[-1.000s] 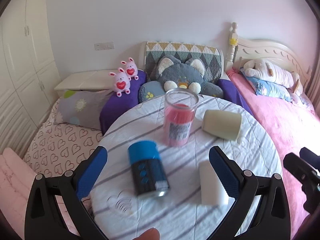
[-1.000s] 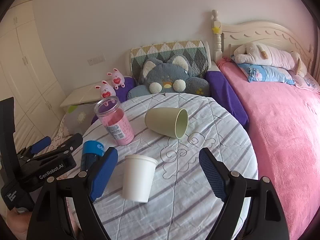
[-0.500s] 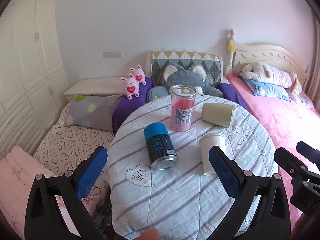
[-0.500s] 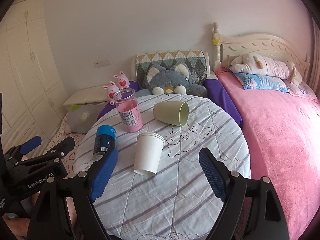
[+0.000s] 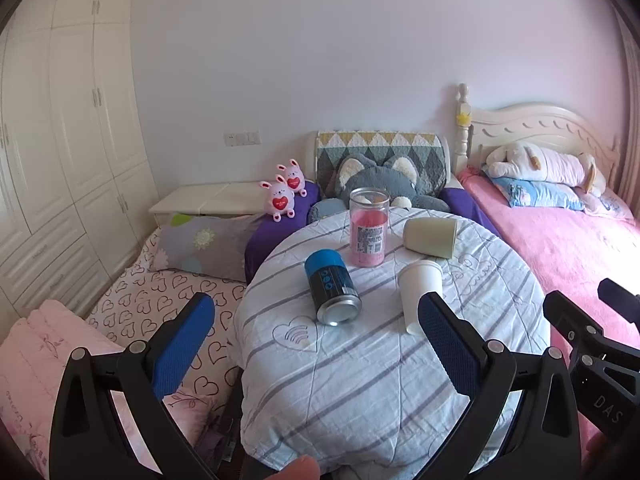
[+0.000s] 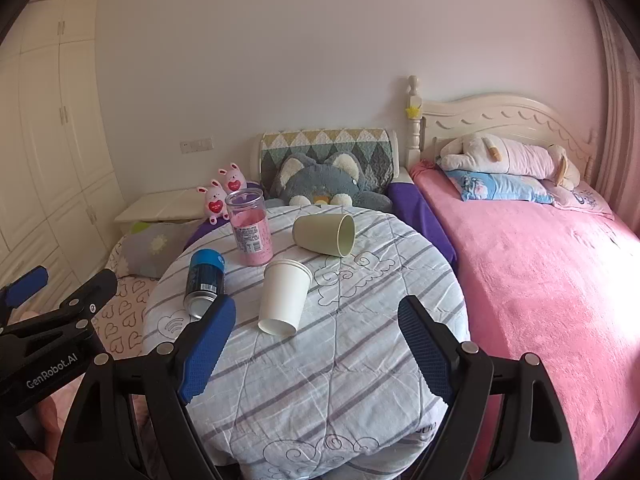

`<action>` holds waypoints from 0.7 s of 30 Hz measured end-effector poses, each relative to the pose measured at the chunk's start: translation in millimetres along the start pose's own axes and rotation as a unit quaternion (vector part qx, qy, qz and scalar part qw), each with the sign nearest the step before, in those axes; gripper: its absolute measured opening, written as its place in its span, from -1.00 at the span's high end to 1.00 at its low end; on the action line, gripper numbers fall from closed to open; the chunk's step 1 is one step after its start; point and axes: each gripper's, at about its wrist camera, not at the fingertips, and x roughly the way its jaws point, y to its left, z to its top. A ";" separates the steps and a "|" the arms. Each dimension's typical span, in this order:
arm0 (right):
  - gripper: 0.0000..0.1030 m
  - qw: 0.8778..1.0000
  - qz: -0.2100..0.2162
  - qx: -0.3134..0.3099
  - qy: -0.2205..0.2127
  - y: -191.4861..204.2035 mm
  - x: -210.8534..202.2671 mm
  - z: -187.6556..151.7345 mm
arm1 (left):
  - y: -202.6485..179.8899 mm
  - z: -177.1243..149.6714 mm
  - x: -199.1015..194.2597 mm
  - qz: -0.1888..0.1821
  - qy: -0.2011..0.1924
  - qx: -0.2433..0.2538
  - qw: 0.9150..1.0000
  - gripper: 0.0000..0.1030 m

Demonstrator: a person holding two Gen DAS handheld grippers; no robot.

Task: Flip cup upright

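A white paper cup (image 6: 283, 296) lies on its side on the round cloth-covered table (image 6: 328, 364), mouth pointing away; it also shows in the left wrist view (image 5: 420, 294). A beige-green cup (image 6: 325, 235) lies on its side behind it, mouth to the right, also in the left wrist view (image 5: 430, 237). My right gripper (image 6: 316, 348) is open and empty, held back over the table's near edge. My left gripper (image 5: 316, 340) is open and empty, near the table's front left.
A blue can (image 6: 204, 282) lies on its side at the table's left. A clear jar with pink contents (image 6: 250, 232) stands upright behind it. A pink bed (image 6: 540, 280) is on the right, a heart-print mattress (image 5: 160, 300) on the left, plush toys (image 6: 320, 182) behind.
Both grippers have pulled back and up from the table, so the table and cups look smaller and farther. The objects on the table have not moved.
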 end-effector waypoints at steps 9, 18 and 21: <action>-0.64 1.000 0.003 -0.014 -0.011 8.9 -19.9 -8.1 | 1.0 -7.6 -19.3 -0.001 -0.009 -0.001 1.000 -0.99; -0.64 1.000 0.005 -0.016 -0.019 12.7 -26.0 -8.0 | 2.3 -6.9 -24.3 0.001 -0.014 -0.001 1.000 -0.99; -0.64 1.000 0.005 -0.016 -0.018 12.9 -26.2 -8.0 | 2.3 -7.2 -24.0 0.000 -0.013 -0.002 1.000 -0.99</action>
